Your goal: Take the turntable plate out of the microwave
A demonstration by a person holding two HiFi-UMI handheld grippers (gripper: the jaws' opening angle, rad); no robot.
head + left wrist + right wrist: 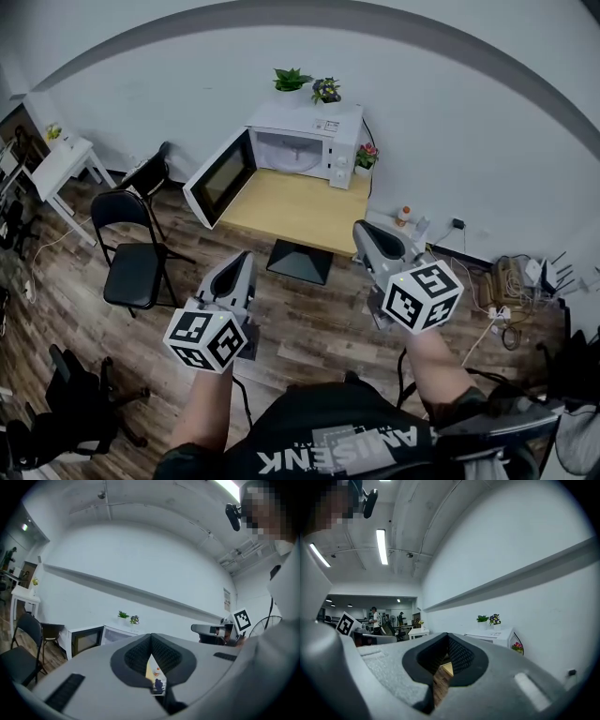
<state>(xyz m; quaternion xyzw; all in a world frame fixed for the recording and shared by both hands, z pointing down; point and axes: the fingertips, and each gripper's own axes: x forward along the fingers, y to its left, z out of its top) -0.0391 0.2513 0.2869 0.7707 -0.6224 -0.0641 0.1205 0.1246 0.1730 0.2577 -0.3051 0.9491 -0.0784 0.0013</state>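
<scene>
- A small white table (67, 155) stands by the wall at the far left of the head view.
- Two black chairs stand on the wood floor to its right: a folding chair (133, 255) nearer the person and a second chair (150, 172) closer to the wall.
- The left gripper (238, 261) is held level over the floor, well short of the wooden table (295, 208). In the left gripper view its jaws are clenched together, with nothing between the pads (140, 656).
- The microwave's door (220, 178) is swung wide open to the left, its dark window facing the room.
- The white microwave (330, 127) sits at the back of the wooden table, against the wall.
- The turntable plate (289, 161) lies inside the open cavity, showing only as a pale disc on its floor. Both grippers are well apart from it.
- Two potted plants stand on the microwave's top, a green plant (292, 80) and a flowering plant (326, 90). A small pot with pink flowers (366, 157) sits just beside the microwave's right side.
- The right gripper (367, 231) hangs near the table's right front corner, pointing level. In the right gripper view its jaws are pressed together and empty.
- A small bottle (403, 216) with an orange top stands on the floor by the wall.
- A tangle of cables (511, 281) lies on the floor at the far right.
</scene>
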